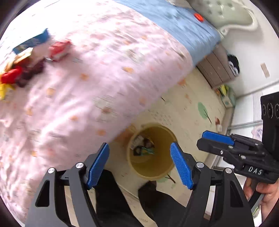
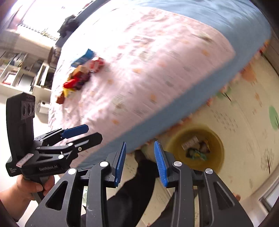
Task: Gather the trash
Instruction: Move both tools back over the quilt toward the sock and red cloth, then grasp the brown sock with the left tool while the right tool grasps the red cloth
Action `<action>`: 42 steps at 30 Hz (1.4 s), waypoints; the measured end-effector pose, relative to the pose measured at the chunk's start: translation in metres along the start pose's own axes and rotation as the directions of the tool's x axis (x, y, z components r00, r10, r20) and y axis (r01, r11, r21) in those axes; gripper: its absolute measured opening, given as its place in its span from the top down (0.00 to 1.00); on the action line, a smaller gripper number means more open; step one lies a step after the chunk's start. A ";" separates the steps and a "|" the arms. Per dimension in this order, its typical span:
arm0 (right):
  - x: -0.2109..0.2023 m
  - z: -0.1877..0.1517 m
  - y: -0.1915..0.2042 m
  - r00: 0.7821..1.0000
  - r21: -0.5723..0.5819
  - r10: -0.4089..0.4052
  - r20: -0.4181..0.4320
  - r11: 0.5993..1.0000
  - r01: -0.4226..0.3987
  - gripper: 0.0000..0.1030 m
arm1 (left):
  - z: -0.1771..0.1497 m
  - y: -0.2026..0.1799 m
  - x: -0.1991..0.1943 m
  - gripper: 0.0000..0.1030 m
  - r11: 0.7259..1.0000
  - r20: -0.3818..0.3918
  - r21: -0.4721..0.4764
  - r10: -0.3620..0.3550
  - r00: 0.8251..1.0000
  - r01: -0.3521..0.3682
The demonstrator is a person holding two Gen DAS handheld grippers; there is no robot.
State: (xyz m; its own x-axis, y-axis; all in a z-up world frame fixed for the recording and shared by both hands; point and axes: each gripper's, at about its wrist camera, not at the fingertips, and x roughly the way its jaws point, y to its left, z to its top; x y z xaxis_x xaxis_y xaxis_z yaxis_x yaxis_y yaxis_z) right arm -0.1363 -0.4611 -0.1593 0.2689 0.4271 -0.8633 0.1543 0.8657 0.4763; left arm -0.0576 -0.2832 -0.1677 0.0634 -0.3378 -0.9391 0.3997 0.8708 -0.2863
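A heap of wrappers and small boxes point(image 1: 26, 61) in red, yellow and blue lies on the pink bedcover point(image 1: 104, 78); the right wrist view shows this heap point(image 2: 82, 73) too. On the floor beside the bed stands a yellow bin point(image 1: 167, 172) with several pieces of trash point(image 1: 143, 147) at its bottom. My left gripper point(image 1: 139, 148) hangs above the bin, open and empty. My right gripper point(image 2: 140, 146) is open more narrowly, with nothing between its pads, over the bed's edge left of the bin point(image 2: 222, 157). Each gripper shows in the other's view: right gripper point(image 1: 202, 141), left gripper point(image 2: 94, 132).
The person's dark trouser legs point(image 1: 157, 200) stand between bed and bin. A patterned play mat point(image 1: 191, 113) covers the floor. A drawer unit point(image 1: 216, 69) stands by the wall, a pale pillow point(image 1: 226, 14) and a small orange object point(image 1: 198, 17) lie on the blue sheet, and shelves point(image 2: 21, 69) are beyond the bed.
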 end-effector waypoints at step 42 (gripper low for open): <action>0.282 0.202 0.342 0.970 -0.489 -0.067 -0.234 0.870 -0.058 0.54 | 0.071 0.426 -0.051 0.19 0.871 -0.037 -0.387 0.314 0.949 -0.304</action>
State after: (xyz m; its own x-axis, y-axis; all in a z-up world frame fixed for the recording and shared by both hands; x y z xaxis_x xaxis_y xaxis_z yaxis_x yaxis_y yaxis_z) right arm 0.1849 -0.0971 -0.2059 0.0279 0.4172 -0.9084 -0.3464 0.8565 0.3828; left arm 0.1749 0.0795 -0.2286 0.1517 -0.0335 -0.9879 -0.0251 0.9990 -0.0378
